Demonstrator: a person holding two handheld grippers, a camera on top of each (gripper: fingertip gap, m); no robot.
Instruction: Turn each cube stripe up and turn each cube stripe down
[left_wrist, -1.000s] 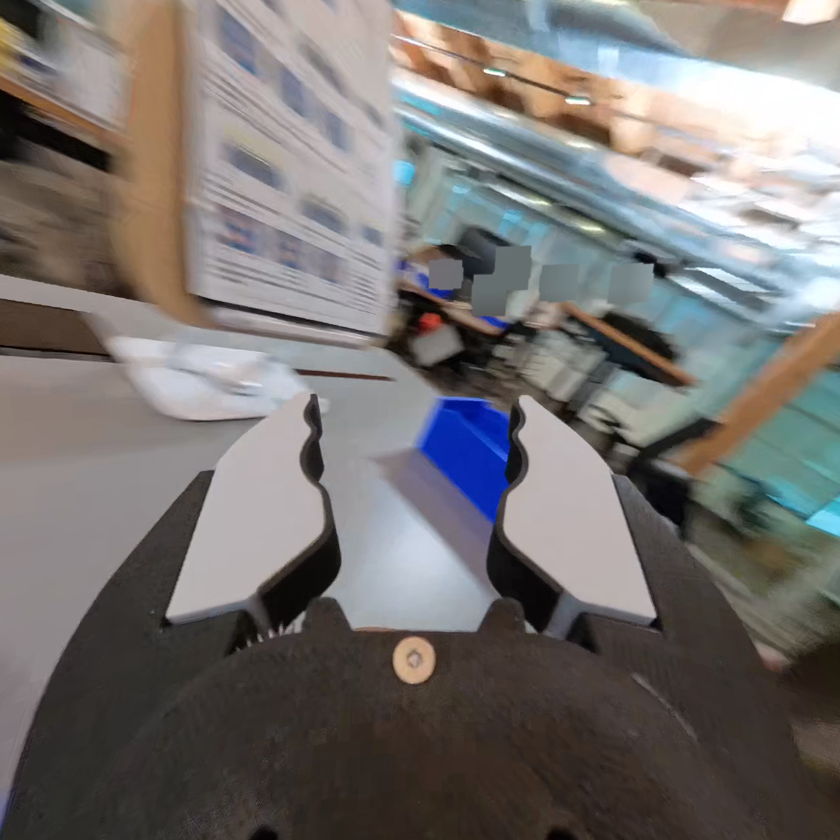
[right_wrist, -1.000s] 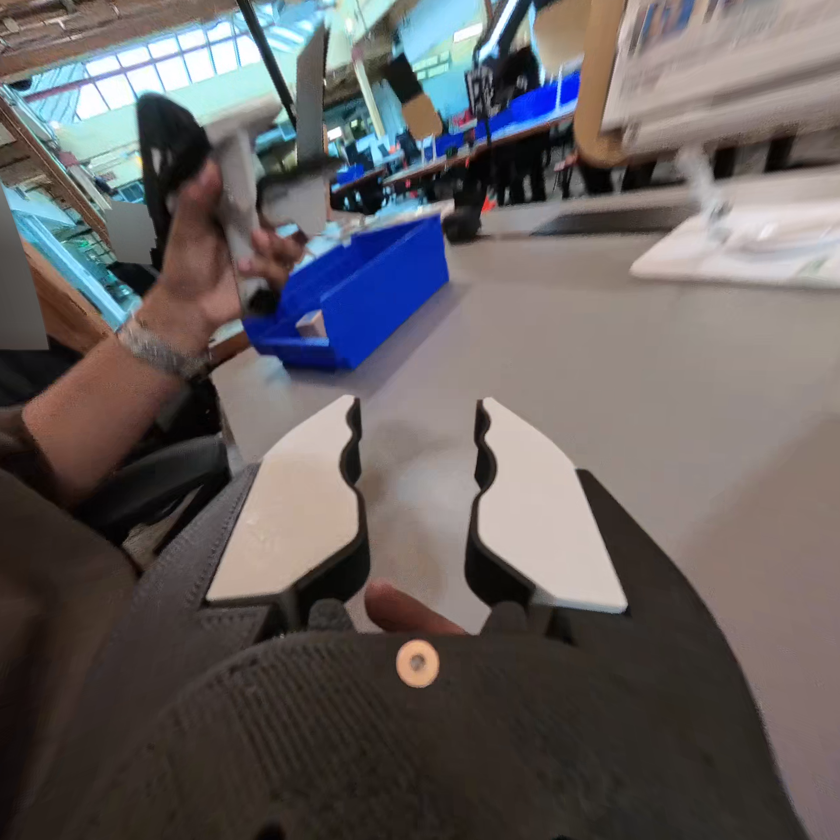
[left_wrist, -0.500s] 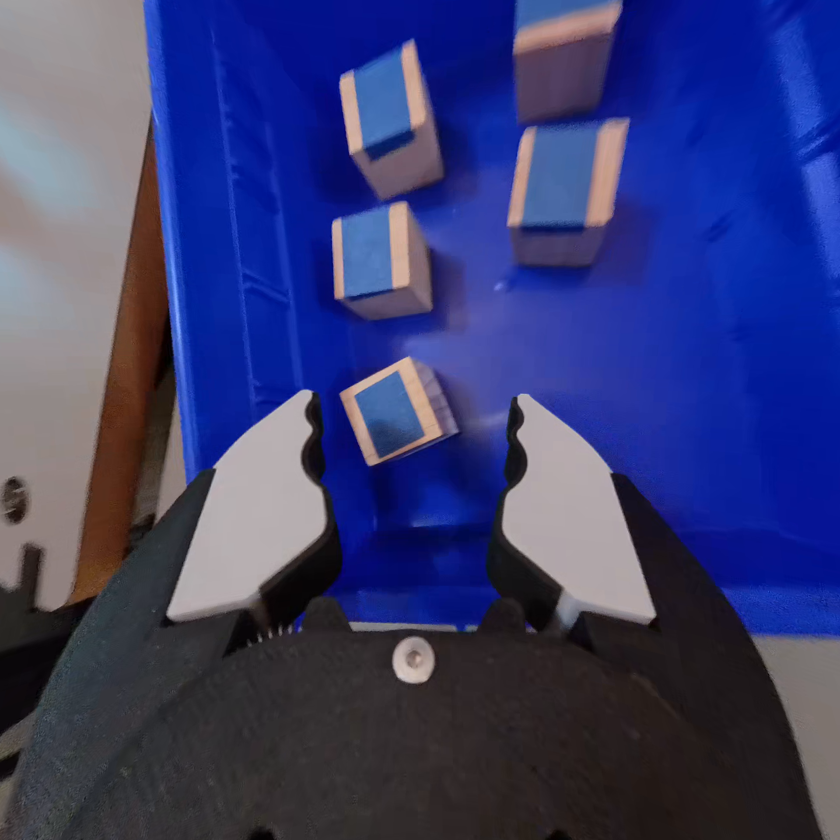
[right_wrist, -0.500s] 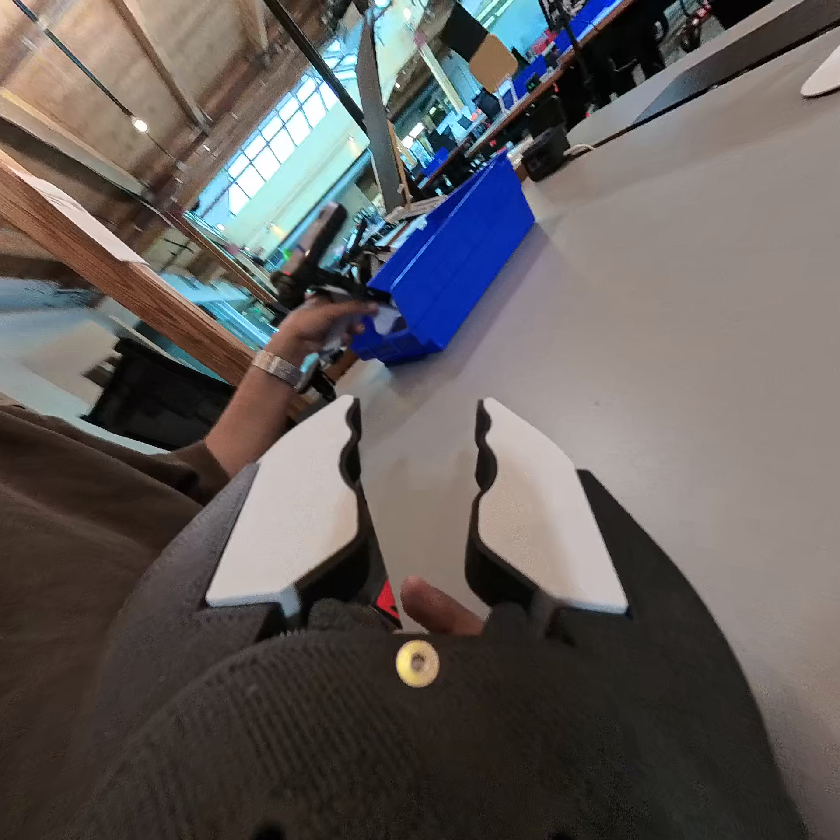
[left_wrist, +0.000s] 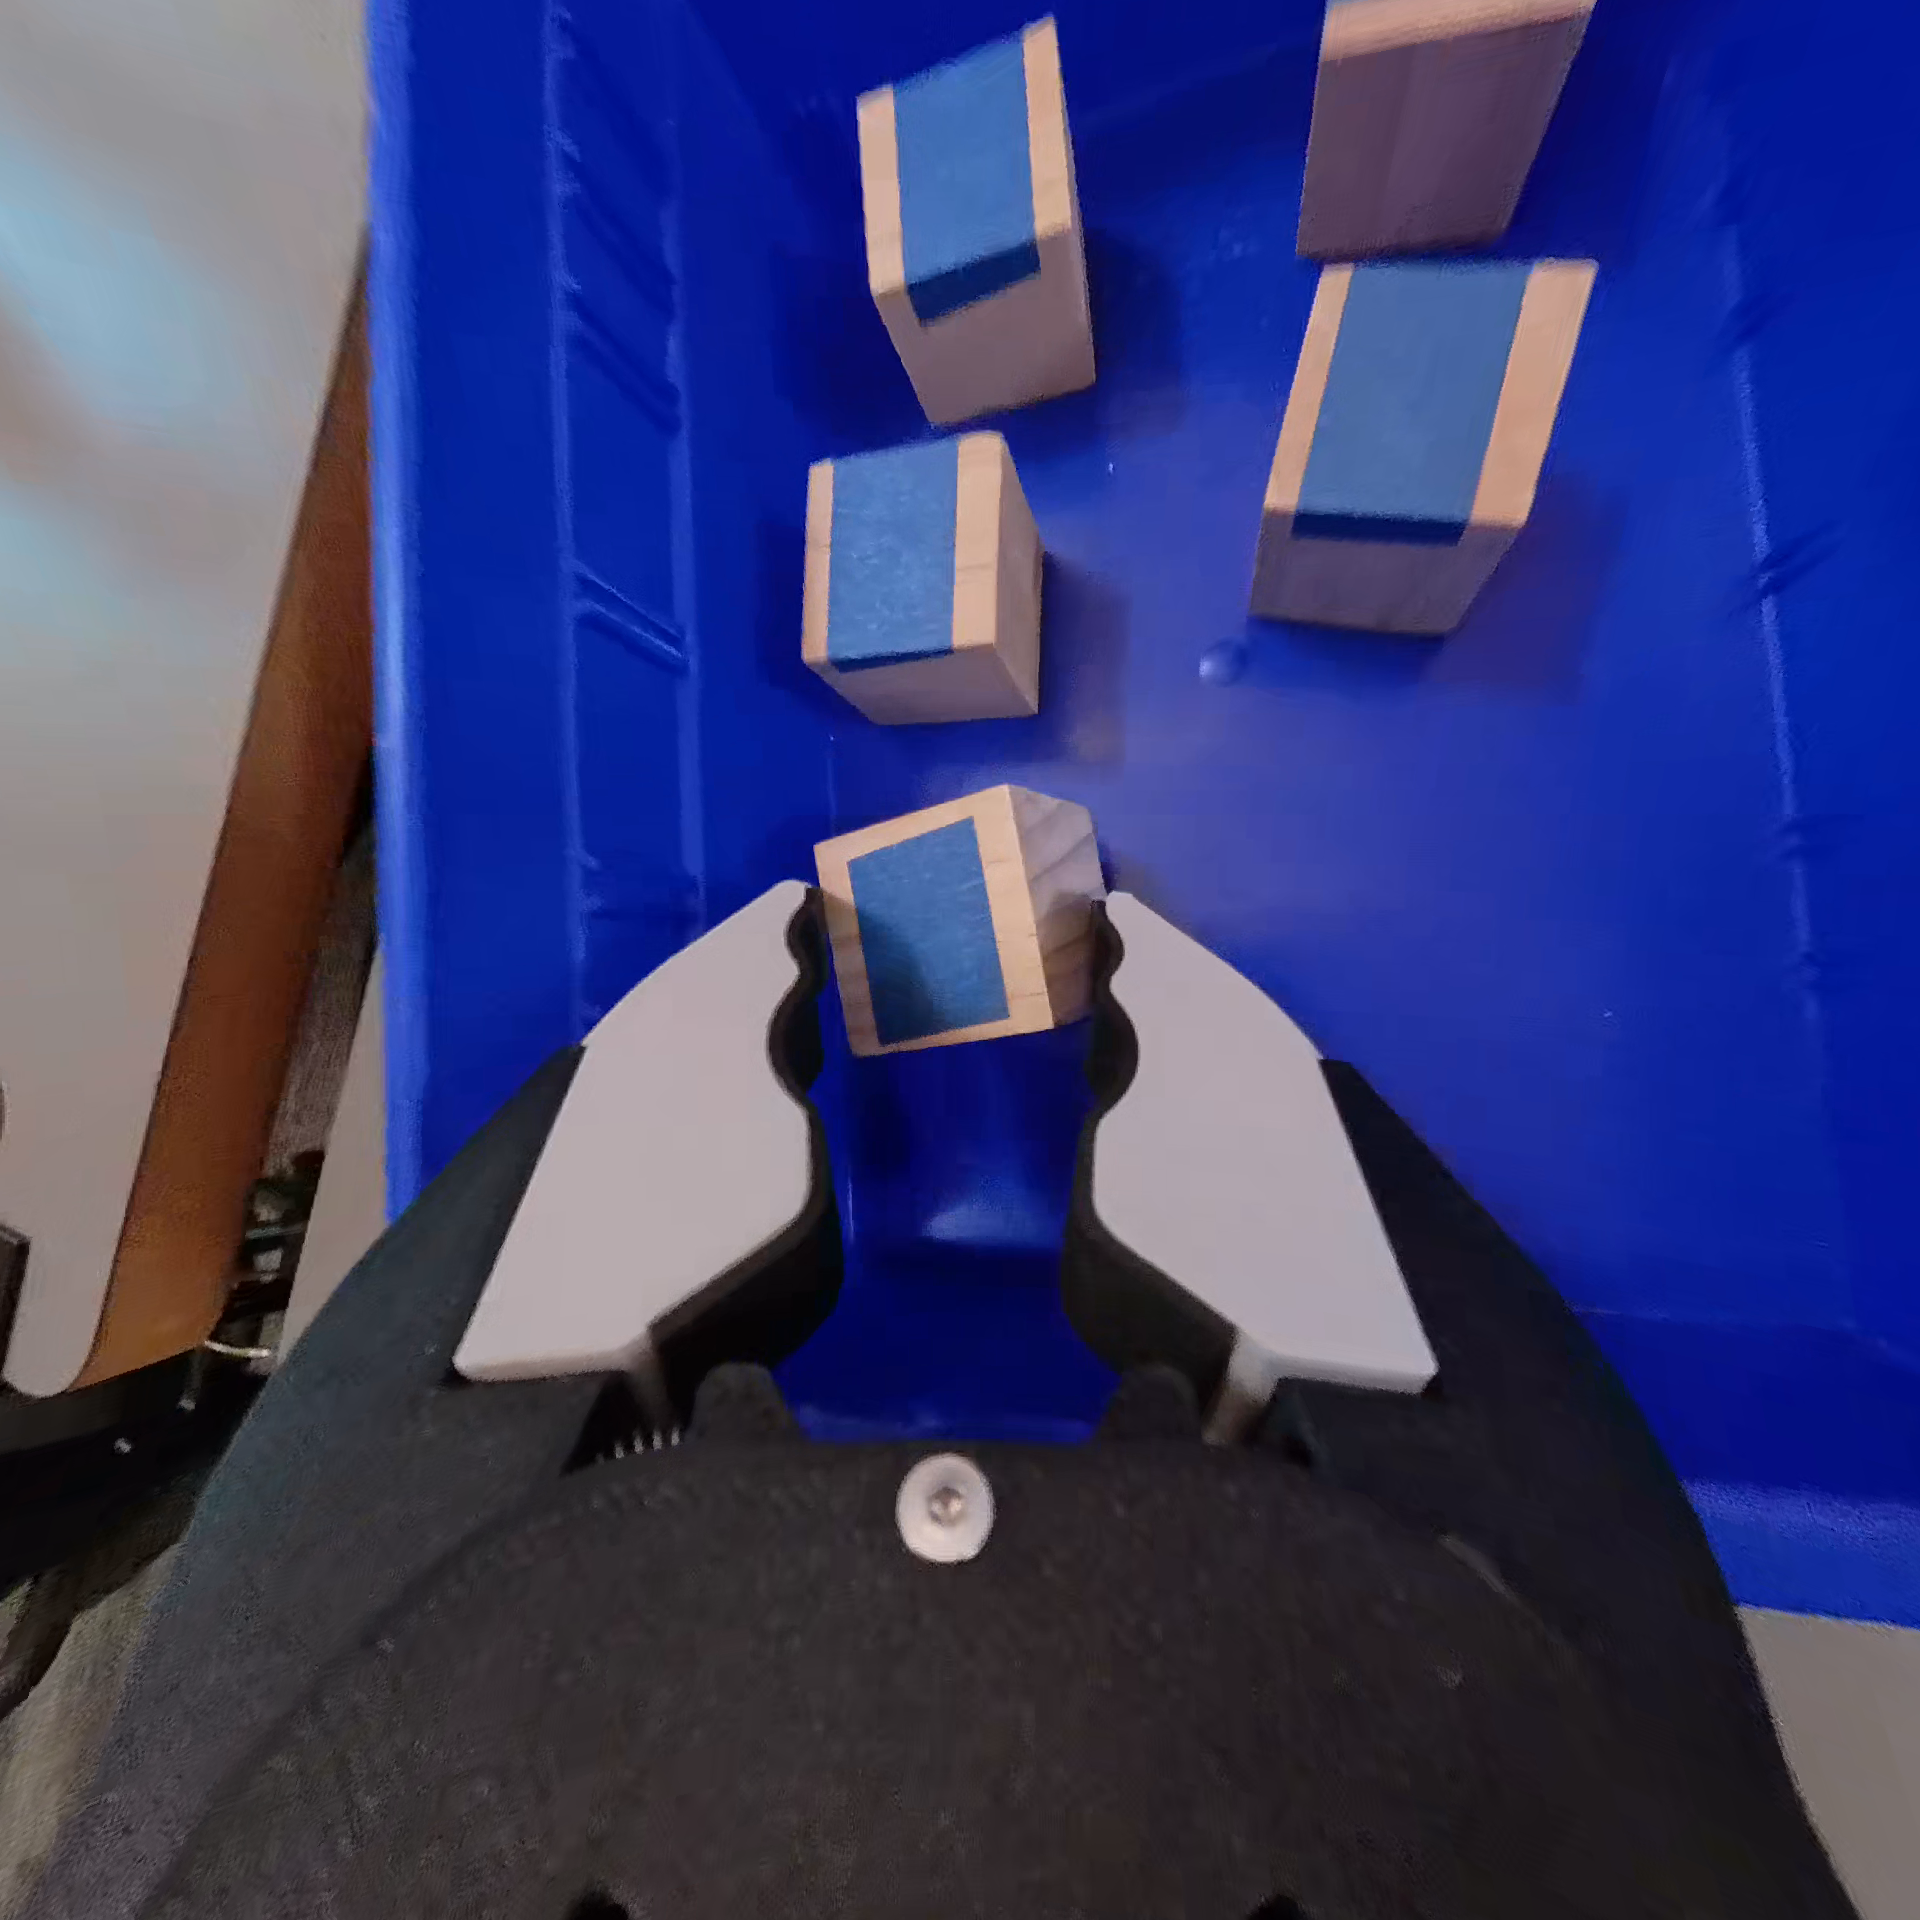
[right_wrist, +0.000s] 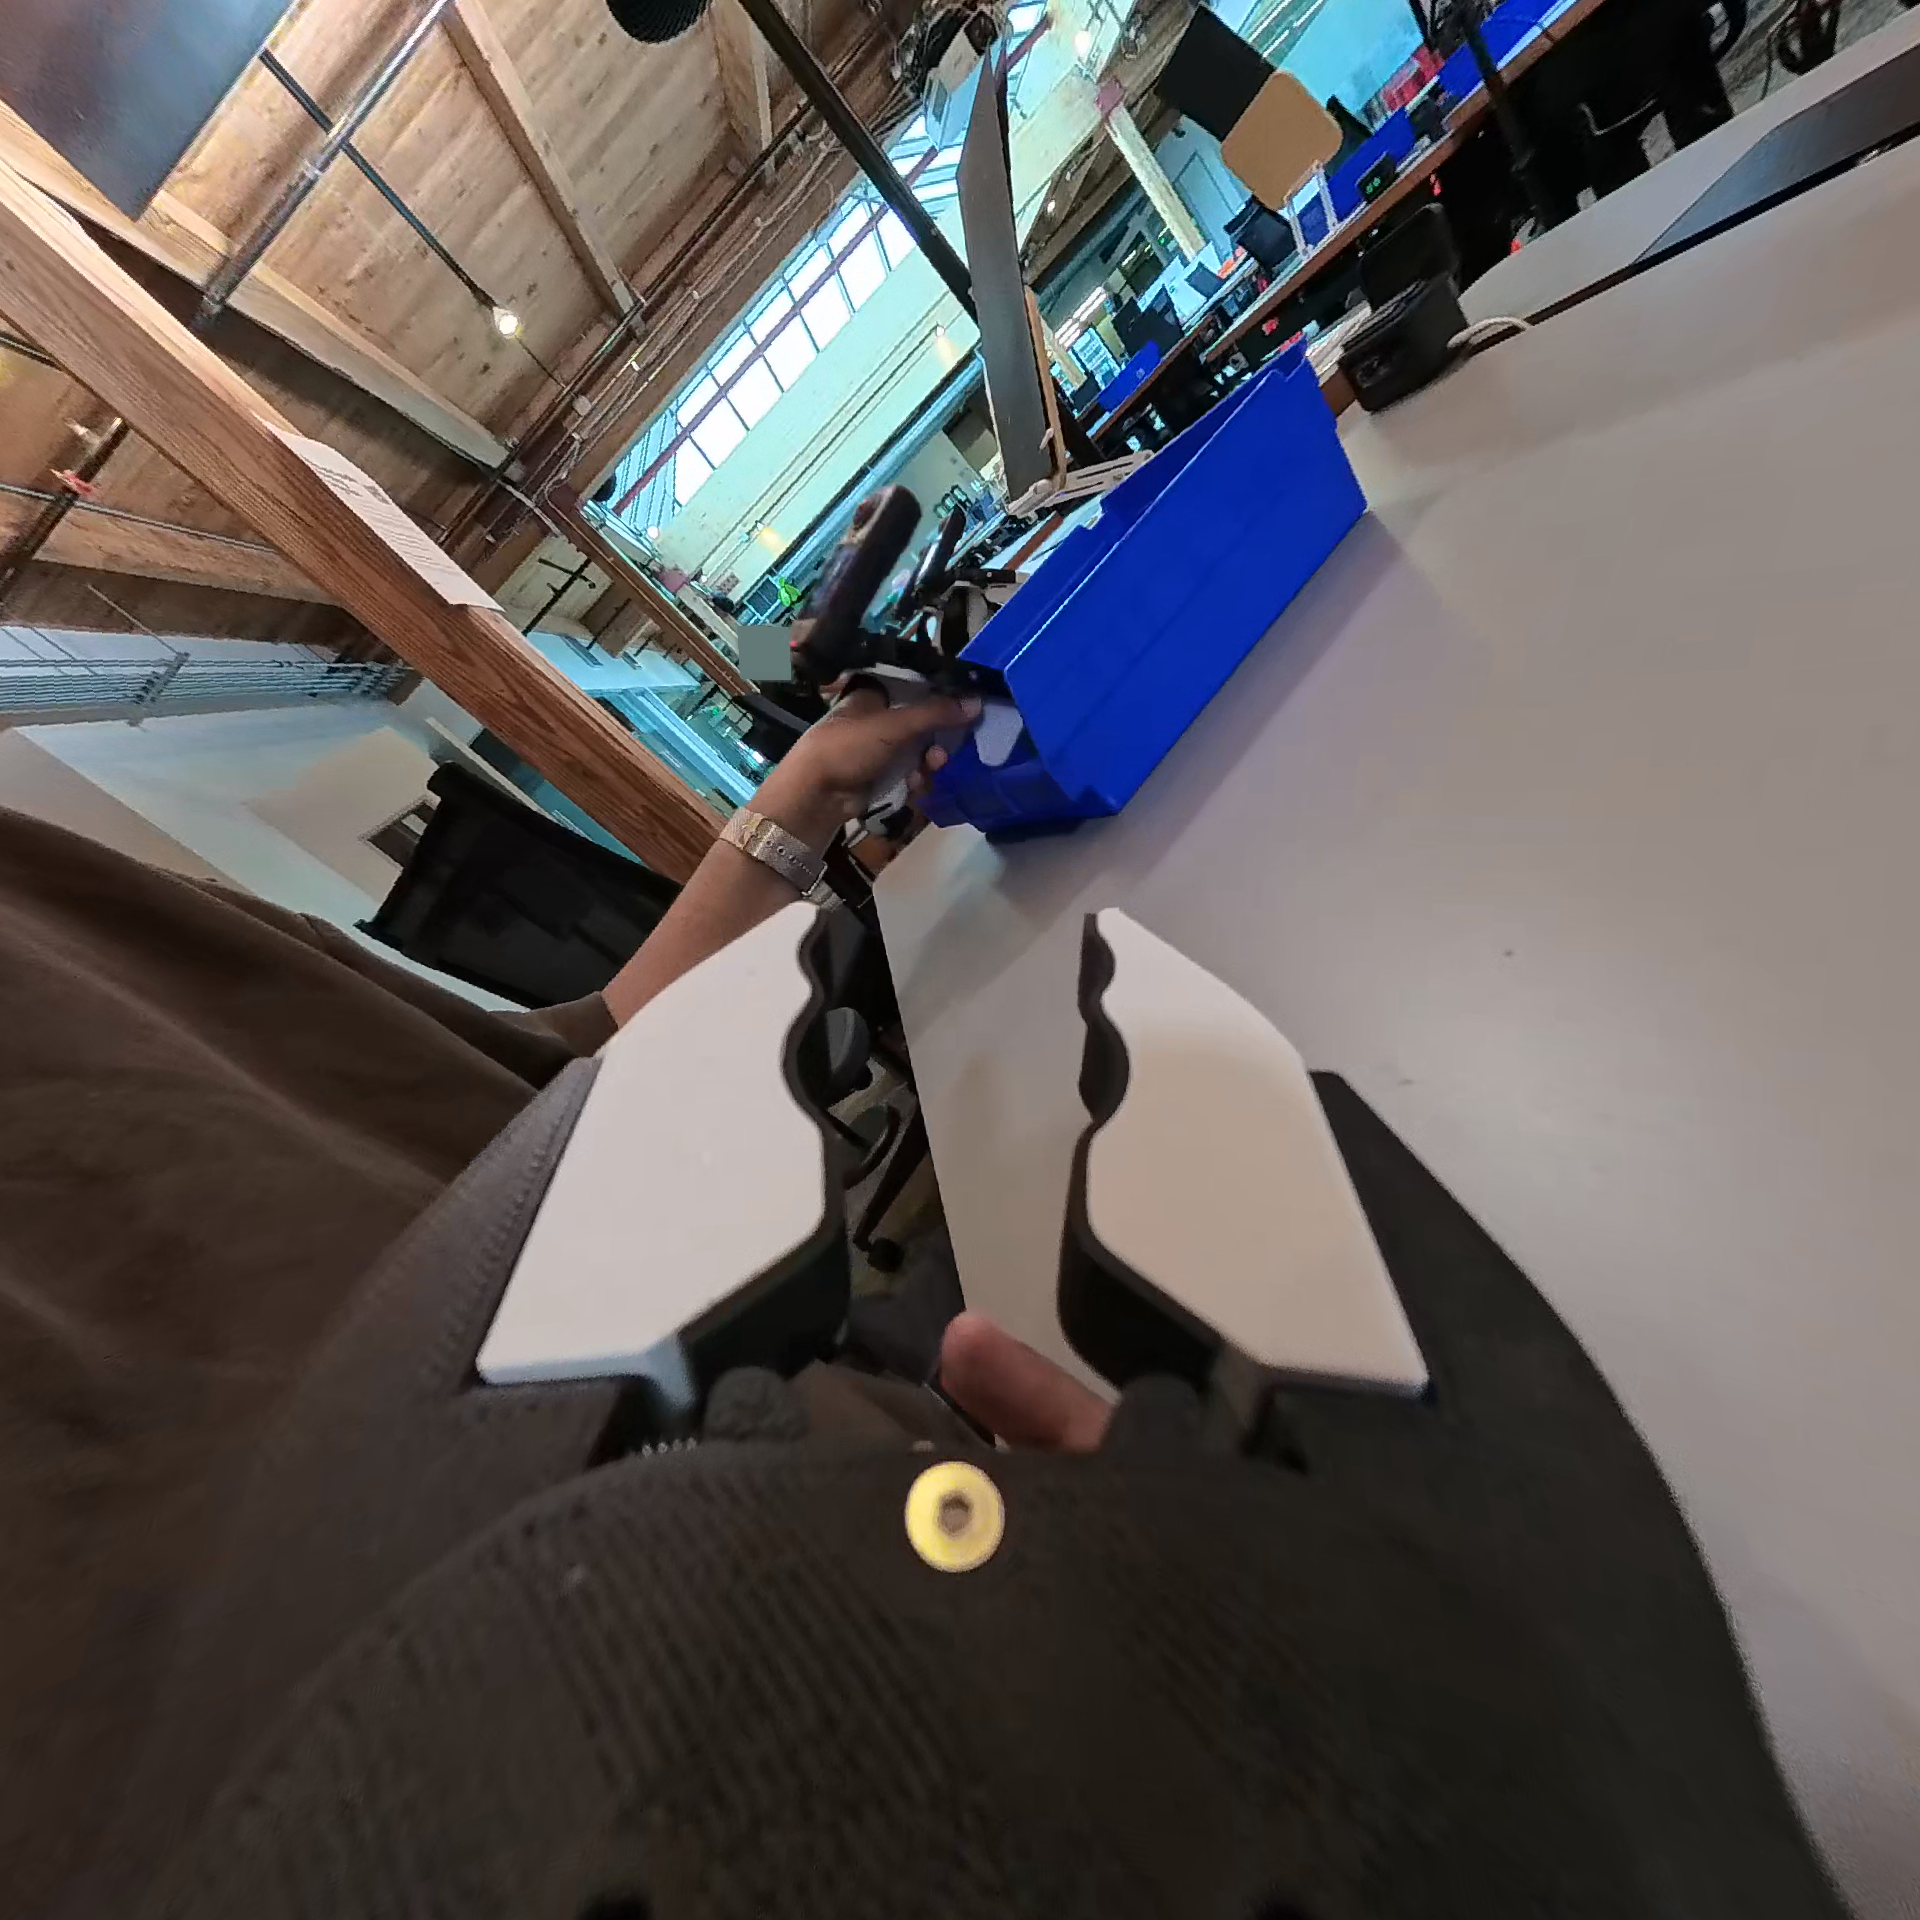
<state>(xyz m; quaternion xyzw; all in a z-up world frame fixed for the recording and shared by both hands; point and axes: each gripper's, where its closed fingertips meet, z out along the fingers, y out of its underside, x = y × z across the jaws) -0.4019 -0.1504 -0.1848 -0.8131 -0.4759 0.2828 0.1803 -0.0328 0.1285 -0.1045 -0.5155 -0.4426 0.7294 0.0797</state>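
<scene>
A small wooden cube with a blue tape stripe on its upper face (left_wrist: 956, 930) sits near the close end of a deep blue plastic bin (left_wrist: 1455, 935), turned a little askew, and the left gripper (left_wrist: 951, 914) has its two grey fingers (left_wrist: 707, 1091) closed in on the cube's sides, the tips touching or almost touching it. Farther along the bin floor stand four more wooden cubes: one with its stripe up just beyond the gripped cube (left_wrist: 914, 577), another stripe-up cube behind that (left_wrist: 971, 208), a third stripe-up cube to the right (left_wrist: 1413, 436), and a plain-faced cube at the top edge (left_wrist: 1434, 114). In the right wrist view the bin (right_wrist: 1164, 634) rests on a pale grey tabletop (right_wrist: 1558, 831), with a person's hand (right_wrist: 862, 743) at its near end. The right gripper (right_wrist: 945, 935) hangs well apart from the bin over the tabletop's edge, its fingers spread with nothing between them.
</scene>
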